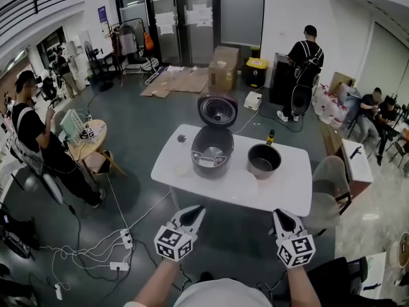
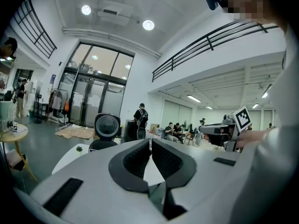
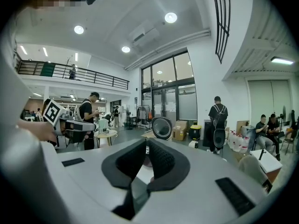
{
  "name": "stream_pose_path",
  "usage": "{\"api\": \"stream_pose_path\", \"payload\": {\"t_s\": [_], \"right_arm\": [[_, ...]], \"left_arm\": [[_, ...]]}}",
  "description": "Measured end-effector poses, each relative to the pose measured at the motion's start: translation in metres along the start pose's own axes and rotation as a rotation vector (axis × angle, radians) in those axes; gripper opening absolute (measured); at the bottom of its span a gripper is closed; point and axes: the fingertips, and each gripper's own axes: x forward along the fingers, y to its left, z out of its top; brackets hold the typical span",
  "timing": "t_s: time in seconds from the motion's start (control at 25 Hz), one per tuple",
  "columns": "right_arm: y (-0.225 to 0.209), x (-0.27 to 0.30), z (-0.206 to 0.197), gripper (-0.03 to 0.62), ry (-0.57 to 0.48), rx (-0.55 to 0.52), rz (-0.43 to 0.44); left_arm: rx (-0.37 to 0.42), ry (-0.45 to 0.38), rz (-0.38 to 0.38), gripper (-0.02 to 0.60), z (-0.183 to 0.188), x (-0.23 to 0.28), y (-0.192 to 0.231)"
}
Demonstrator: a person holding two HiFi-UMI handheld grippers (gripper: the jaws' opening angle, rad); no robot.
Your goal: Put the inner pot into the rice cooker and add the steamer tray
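On the white rounded table (image 1: 294, 194) the grey rice cooker (image 1: 212, 152) stands with its round lid (image 1: 217, 110) raised. The dark, round inner pot (image 1: 264, 160) sits just right of it, outside. The left gripper (image 1: 197, 210) and the right gripper (image 1: 280, 213) hover near the table's edge, their ribbed black jaws nearly together and holding nothing.

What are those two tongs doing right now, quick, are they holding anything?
Left tongs: closed, holding nothing.
Right tongs: closed, holding nothing.
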Motion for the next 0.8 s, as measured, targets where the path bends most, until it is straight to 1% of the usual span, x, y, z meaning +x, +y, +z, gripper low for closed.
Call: {"api": "stream_pose_path", "payload": {"t_s": [0.16,0.24,0.36,0.48,0.6,0.8], "right_arm": [[0.001,0.005,0.001,0.065,-0.001,0.011,-0.006],[0.002,0.007,0.000,0.094,0.002,0.014,-0.008],[0.007,0.011,-0.001,0.137,0.008,0.016,-0.012],[0.012,0.016,-0.003,0.173,0.011,0.020,-0.015],[0.015,0.020,-0.005,0.178,0.014,0.025,-0.019],[0.022,0.025,-0.006,0.178,0.018,0.029,-0.045]], "left_arm": [[0.000,0.009,0.007,0.054,-0.002,0.000,0.009],[-0.001,0.008,0.010,0.068,-0.002,0.000,0.013],[0.000,0.013,0.010,0.105,-0.002,-0.002,0.019],[0.001,0.017,0.012,0.163,-0.003,-0.001,0.025],[-0.001,0.026,0.010,0.190,-0.006,-0.001,0.031],[-0.011,0.040,-0.008,0.206,-0.010,-0.006,0.043]]}}
